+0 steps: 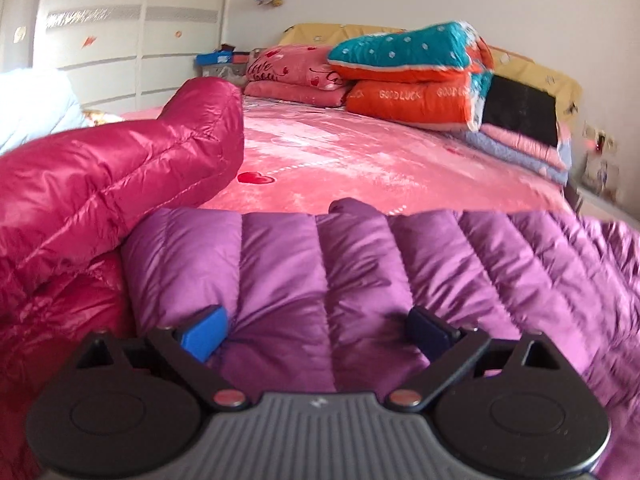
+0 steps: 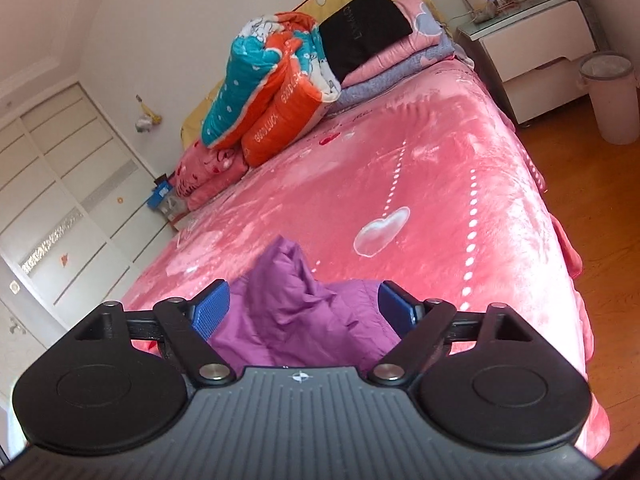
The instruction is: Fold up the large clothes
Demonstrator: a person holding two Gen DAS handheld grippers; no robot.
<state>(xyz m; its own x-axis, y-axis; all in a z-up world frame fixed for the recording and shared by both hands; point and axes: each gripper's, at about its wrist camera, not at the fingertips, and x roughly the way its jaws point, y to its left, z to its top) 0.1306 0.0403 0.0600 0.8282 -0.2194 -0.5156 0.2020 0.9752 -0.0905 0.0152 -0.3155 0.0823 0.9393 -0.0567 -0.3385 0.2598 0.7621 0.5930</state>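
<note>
Lying across the lower half of the left wrist view, the purple down jacket (image 1: 360, 264) fills the space from the lower centre to the right edge, and its quilted surface runs under and between the blue pads of the left gripper (image 1: 316, 330). The jaws of this gripper are spread wide; the jacket's fabric swells up between the pads, but whether the pads touch it I cannot tell. At the left of the same frame a magenta down jacket (image 1: 104, 184) is heaped up, touching the purple one along its left border, and one puffy part of it rises toward the upper centre. Behind both, the pink bed cover (image 1: 360, 160) stretches to the folded quilts (image 1: 416, 80) in the upper right. In the right wrist view, a bunched part of the purple down jacket (image 2: 296, 316) sits in the lower centre of the frame, between the blue pads of the right gripper (image 2: 306, 312). These jaws are also spread apart, and the pads stand clear of the cloth on both sides, so nothing is pinched. The crumpled peak of the cloth points up past the fingertips onto the pink bed cover (image 2: 440, 184).
</note>
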